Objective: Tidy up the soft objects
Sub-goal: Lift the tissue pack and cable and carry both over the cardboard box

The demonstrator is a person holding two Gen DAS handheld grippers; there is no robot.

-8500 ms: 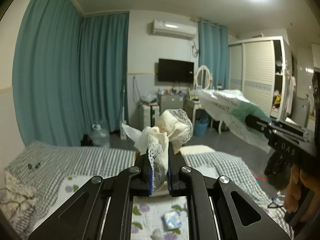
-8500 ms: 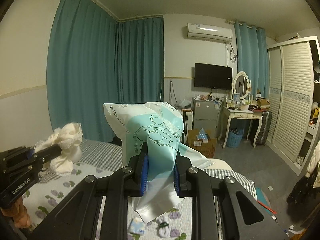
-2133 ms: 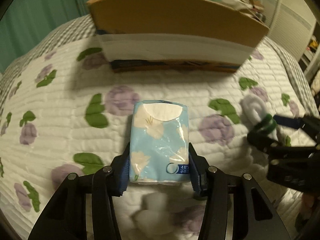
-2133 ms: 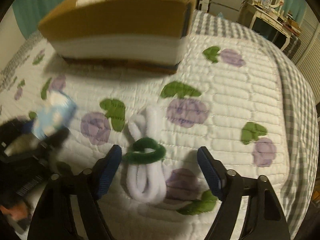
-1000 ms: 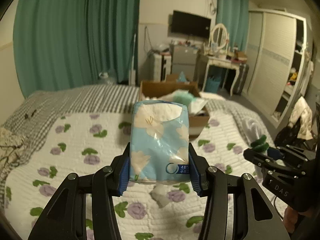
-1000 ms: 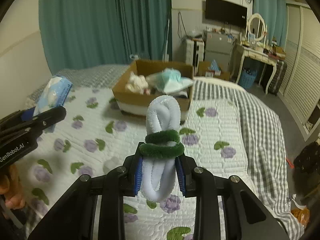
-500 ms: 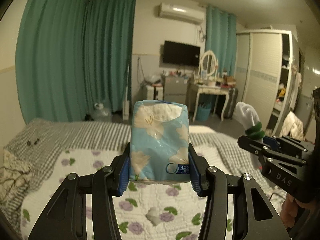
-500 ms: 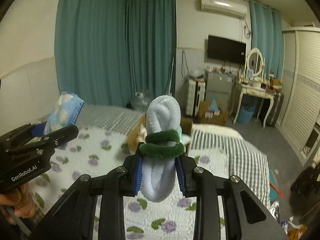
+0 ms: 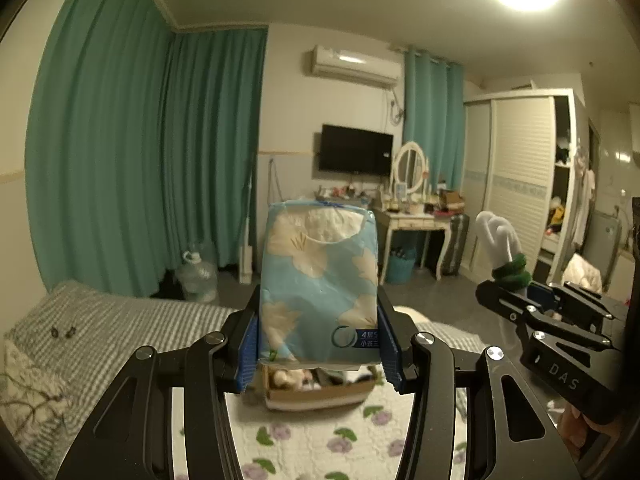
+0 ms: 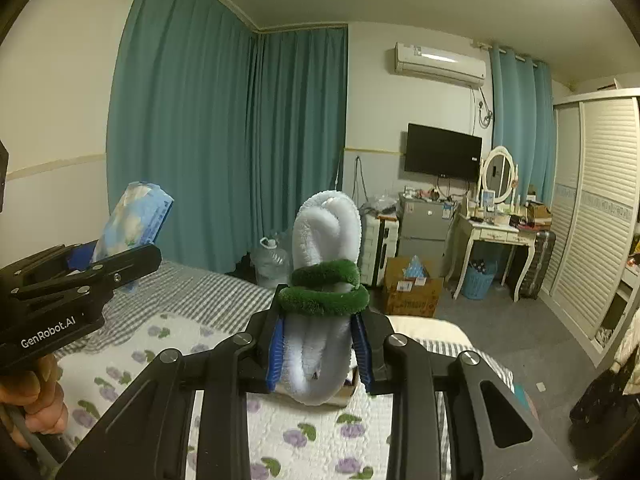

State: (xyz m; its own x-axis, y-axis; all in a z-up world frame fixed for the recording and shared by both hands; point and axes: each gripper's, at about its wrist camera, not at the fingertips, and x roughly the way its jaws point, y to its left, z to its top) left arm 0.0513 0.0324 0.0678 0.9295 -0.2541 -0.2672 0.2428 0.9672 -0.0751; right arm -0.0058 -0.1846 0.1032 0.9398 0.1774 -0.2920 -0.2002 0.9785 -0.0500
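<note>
My left gripper point(image 9: 318, 354) is shut on a light-blue flowered tissue pack point(image 9: 318, 280) and holds it high above the bed; the pack also shows in the right wrist view point(image 10: 134, 224). My right gripper point(image 10: 318, 354) is shut on a rolled white sock bundle with green cuffs point(image 10: 324, 280), also raised; the bundle shows at the right of the left wrist view point(image 9: 502, 248). The cardboard box point(image 9: 320, 394) with soft items inside sits on the bed below and beyond the tissue pack, mostly hidden by it.
The bed has a white quilt with purple flowers point(image 9: 328, 444) and a grey checked blanket point(image 9: 120, 328). Teal curtains point(image 10: 224, 152), a water jug point(image 9: 196, 276), a dressing table point(image 10: 500, 232) and a wardrobe point(image 10: 600, 208) stand beyond.
Both grippers took the tissue pack and the sock bundle off the quilt and lifted them high; the views tilted up from the bed to the room.
</note>
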